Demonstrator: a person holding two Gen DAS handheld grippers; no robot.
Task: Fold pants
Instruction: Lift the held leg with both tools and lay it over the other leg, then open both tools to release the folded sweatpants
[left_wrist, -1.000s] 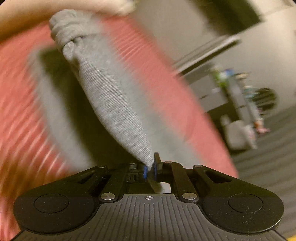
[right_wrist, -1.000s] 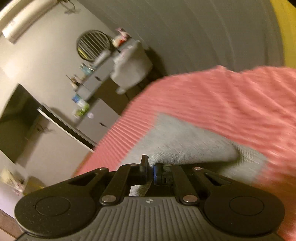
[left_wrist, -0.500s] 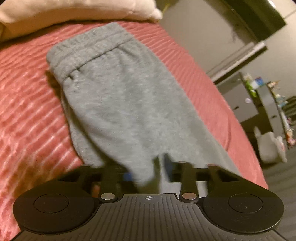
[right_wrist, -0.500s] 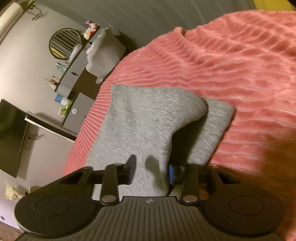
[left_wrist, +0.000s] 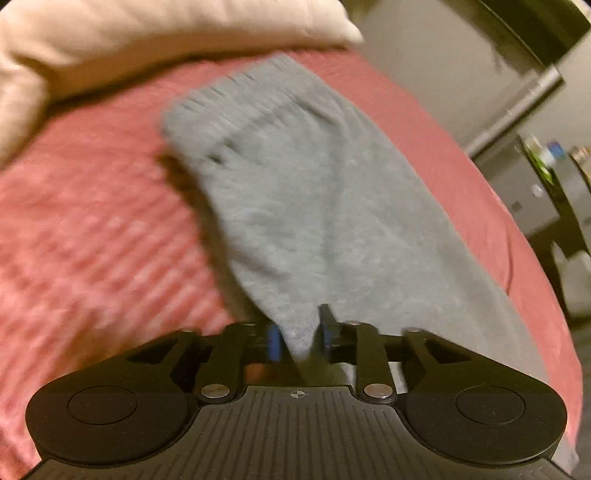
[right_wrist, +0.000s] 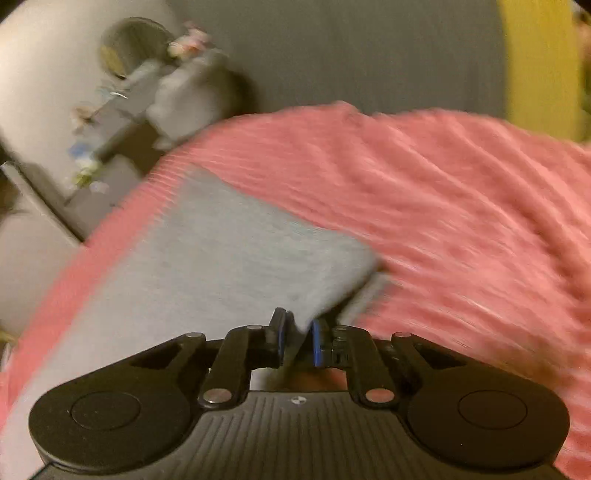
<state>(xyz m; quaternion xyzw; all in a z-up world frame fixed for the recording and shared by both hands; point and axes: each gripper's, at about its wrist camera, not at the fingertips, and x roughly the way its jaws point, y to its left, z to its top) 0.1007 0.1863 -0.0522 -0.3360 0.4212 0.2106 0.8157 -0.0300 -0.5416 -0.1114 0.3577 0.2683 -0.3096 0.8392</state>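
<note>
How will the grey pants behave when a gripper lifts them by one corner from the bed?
The grey pants are likely floppy: they lie flat on the red bedspread and follow its surface. Their knit looks soft and thick, so the pads of the left gripper should probably hold without slipping. The rest would likely sag and drag.

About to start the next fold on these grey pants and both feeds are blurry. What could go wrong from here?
1. Each hand-held gripper, left and right, has only a thin fold of the grey pants between its fingers; a quick pull may slip it free.
2. The pants lie near the edge of the pink bedspread; dragging could slide them off.
3. Motion blur hides edge alignment, so the fold may land crooked.
</note>
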